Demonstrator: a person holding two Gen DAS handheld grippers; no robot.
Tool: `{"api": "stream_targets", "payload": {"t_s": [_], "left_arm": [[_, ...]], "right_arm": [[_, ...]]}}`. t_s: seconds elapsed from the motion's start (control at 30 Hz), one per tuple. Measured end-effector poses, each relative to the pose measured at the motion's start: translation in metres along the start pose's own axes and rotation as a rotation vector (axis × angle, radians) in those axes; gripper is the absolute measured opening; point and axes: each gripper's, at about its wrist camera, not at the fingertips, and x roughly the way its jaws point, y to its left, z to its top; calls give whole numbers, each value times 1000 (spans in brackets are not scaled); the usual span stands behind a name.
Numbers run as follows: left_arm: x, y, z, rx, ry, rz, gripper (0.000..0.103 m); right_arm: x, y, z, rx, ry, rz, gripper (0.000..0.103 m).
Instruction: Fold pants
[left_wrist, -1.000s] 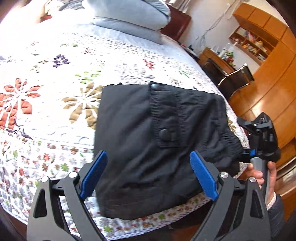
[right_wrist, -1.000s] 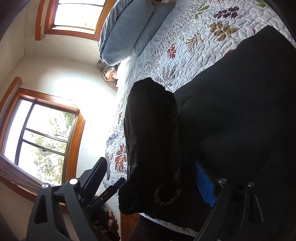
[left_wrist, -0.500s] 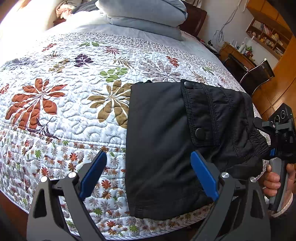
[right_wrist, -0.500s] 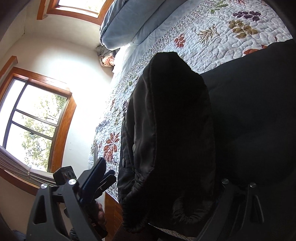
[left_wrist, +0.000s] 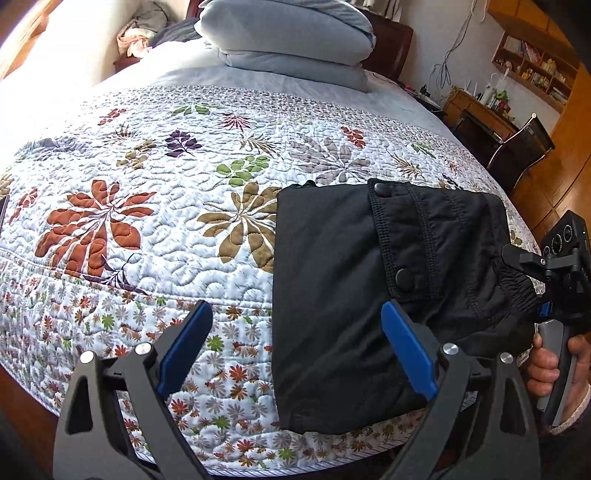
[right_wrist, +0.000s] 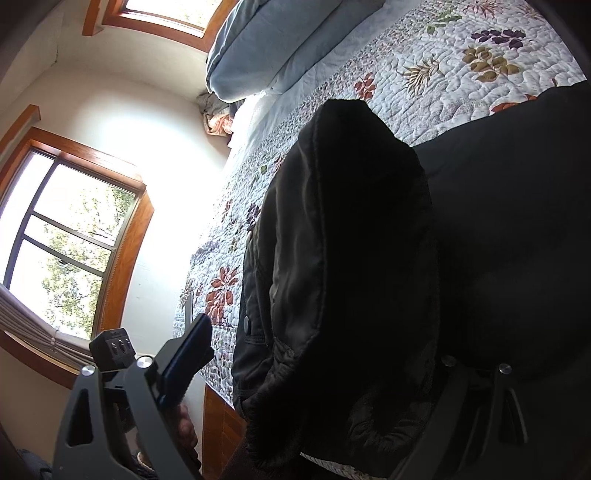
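Black pants (left_wrist: 362, 295) lie folded into a compact stack near the bed's front right edge, snap pocket flap up. My left gripper (left_wrist: 295, 354) is open and empty, hovering just in front of the stack's lower left part, its right finger over the cloth. My right gripper (right_wrist: 314, 373) is open at the waistband end; the elastic edge of the pants (right_wrist: 343, 277) bulges between its fingers and hides the right finger. The right gripper also shows in the left wrist view (left_wrist: 561, 280), held by a hand.
The floral quilt (left_wrist: 147, 221) covers the bed. Folded grey-blue bedding (left_wrist: 291, 37) lies at the head. A desk and chair (left_wrist: 517, 147) stand right of the bed. A window (right_wrist: 66, 240) is on the wall beyond the bed's left side.
My left gripper has drawn back and to the left, so the pants sit further right in its view. The waistband bulge has grown larger in the right wrist view.
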Motion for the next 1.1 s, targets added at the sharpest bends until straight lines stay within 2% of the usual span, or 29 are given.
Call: {"api": "stream_targets", "payload": {"t_s": [0.13, 0.2, 0.27, 0.37, 0.47, 0.7, 1.1], "left_arm": [[-7, 0, 2, 17, -16, 25, 93], [-9, -1, 4, 24, -19, 36, 93], [-11, -2, 6, 28, -24, 48, 93], [-13, -3, 7, 38, -25, 64, 94], [-15, -6, 7, 54, -27, 89, 95], [-19, -12, 7, 79, -28, 121, 98], [-22, -21, 6, 115, -7, 148, 98]], "right_arm": [[3, 5, 0, -33, -9, -27, 90], [4, 7, 1, -48, -17, -50, 79], [5, 6, 2, -56, -18, -72, 62], [3, 3, 2, -47, -31, -73, 44], [0, 4, 2, -57, -40, -63, 33], [-8, 29, 6, -119, -52, -32, 29], [-32, 67, 16, -207, -73, -34, 27]]}}
